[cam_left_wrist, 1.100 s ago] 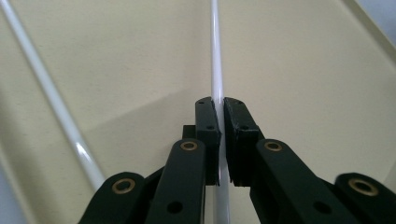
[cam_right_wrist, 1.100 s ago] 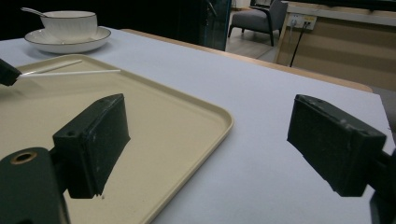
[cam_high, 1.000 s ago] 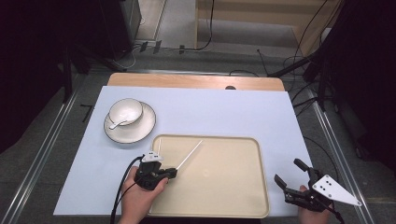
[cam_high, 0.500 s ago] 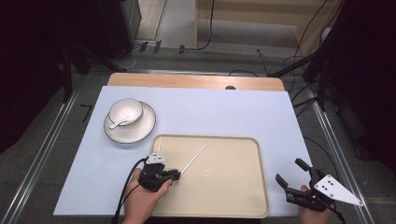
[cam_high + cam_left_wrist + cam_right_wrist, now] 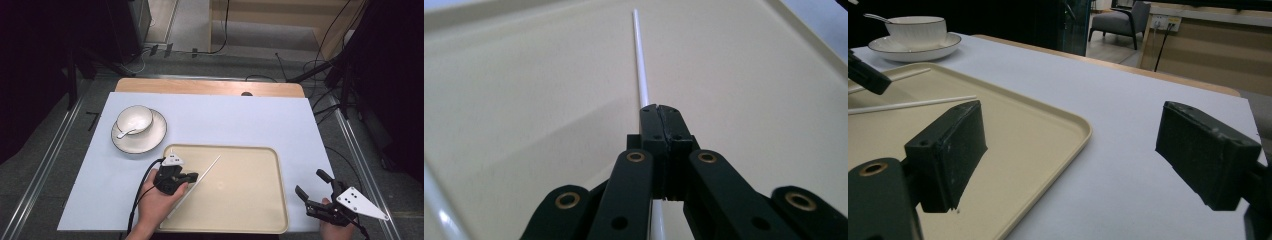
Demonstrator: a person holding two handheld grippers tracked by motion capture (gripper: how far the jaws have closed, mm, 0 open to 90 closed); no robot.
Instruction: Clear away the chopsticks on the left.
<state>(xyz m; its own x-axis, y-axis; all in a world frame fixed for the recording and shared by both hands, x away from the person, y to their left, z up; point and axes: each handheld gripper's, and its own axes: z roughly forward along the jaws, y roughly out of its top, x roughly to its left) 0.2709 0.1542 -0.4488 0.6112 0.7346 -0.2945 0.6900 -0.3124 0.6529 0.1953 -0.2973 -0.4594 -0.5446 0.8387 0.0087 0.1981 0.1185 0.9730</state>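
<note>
Left gripper (image 5: 192,176) over the near-left part of the flat beige plastic tray (image 5: 260,210), jaws pressed together on a thin white stick (image 5: 640,65), clamped partway along its length. Stick pointing from there toward the tray's middle, low over the tray floor; cannot tell whether touching it. Right gripper (image 5: 312,185) off the tray's right edge over the white sheet (image 5: 240,120), jaws spread wide, holding nothing. Beyond the tray's far-left corner, 1 white cup (image 5: 134,120) on 1 dark-rimmed saucer (image 5: 150,141).
</note>
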